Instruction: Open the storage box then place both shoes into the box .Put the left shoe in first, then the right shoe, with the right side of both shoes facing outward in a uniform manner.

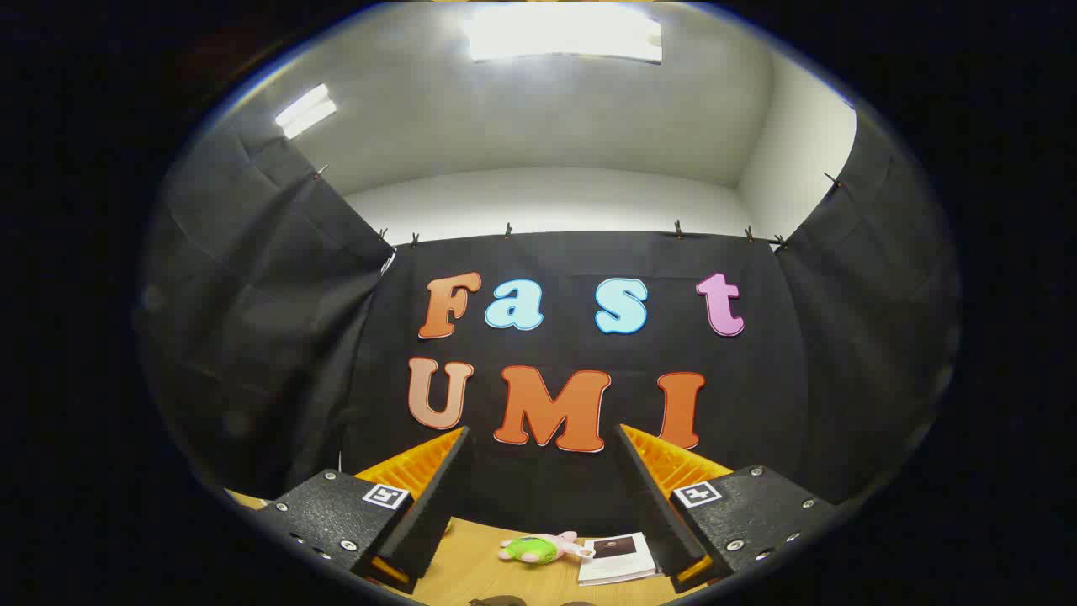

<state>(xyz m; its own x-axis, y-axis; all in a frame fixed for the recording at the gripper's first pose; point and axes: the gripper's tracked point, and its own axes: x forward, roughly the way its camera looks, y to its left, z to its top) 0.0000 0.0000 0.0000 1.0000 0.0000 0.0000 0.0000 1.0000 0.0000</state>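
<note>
Gripper view: gripper point(543, 492) raised at booth wall, fingers spread wide, holding nothing. Storage box and shoes unseen; plush toy point(538, 549) and leaflet point(617, 560) lower centre on table point(471, 564). Judged pre-opening step: tilt down, locate box lid

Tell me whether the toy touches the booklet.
Touching, it seems: in the gripper view the toy's pink tip overlaps the booklet's edge, between the open gripper fingers.
</note>
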